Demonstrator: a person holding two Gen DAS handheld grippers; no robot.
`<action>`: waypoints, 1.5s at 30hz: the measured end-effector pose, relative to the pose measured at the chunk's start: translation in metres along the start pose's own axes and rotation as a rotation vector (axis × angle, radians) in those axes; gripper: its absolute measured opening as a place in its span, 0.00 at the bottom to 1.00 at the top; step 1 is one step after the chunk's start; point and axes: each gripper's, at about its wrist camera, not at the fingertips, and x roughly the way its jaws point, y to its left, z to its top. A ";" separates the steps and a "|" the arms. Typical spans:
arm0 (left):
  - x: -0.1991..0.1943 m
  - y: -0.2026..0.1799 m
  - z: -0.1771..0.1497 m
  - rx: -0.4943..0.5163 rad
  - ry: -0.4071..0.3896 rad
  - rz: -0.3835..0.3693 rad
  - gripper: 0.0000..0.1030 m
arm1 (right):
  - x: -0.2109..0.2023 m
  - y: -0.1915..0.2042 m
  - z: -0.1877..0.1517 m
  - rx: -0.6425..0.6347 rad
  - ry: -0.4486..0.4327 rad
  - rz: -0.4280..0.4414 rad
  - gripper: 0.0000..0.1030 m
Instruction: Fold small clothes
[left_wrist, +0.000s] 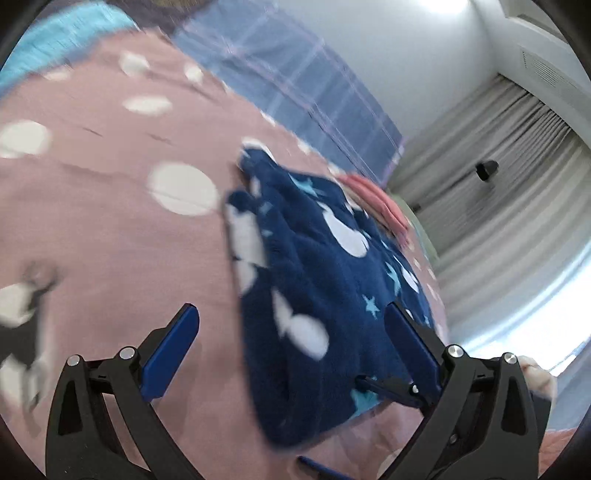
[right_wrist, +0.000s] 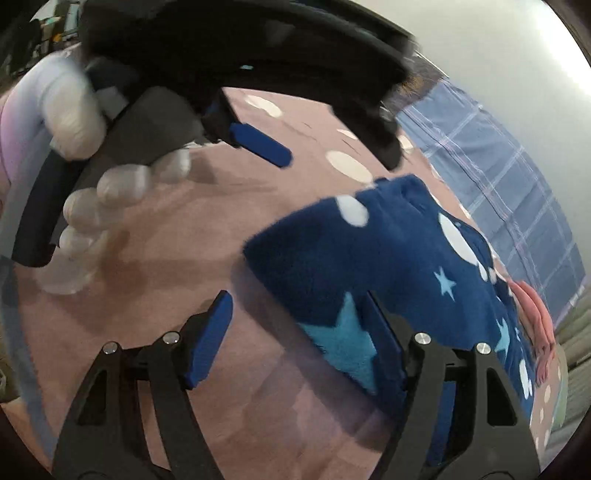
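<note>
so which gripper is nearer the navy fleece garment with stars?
Right. The right gripper is open, one finger against the navy fleece garment. The left gripper, also open, hovers just beside it.

Pink dotted bedspread (left_wrist: 110, 229) — blue plaid sheet (left_wrist: 295, 85), grey curtains (left_wrist: 498, 177) beyond.

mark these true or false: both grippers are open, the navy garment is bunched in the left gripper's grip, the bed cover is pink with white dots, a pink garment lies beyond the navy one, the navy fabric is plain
1. Both grippers are open. True: the left gripper and the right gripper both have their fingers spread wide.
2. The left gripper grips the navy garment. False: the garment lies on the bed cover between open fingers, clamped by neither.
3. The bed cover is pink with white dots. True.
4. A pink garment lies beyond the navy one. True.
5. The navy fabric is plain. False: it carries white spots and light blue stars.
</note>
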 end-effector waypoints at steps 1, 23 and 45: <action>0.010 0.002 0.005 -0.010 0.025 -0.019 0.98 | 0.002 -0.001 -0.001 0.012 0.006 -0.024 0.71; 0.058 -0.074 0.086 0.054 0.009 -0.093 0.28 | -0.062 -0.068 0.000 0.301 -0.242 0.081 0.17; 0.321 -0.310 0.014 0.437 0.346 0.008 0.32 | -0.119 -0.288 -0.292 1.285 -0.390 0.331 0.15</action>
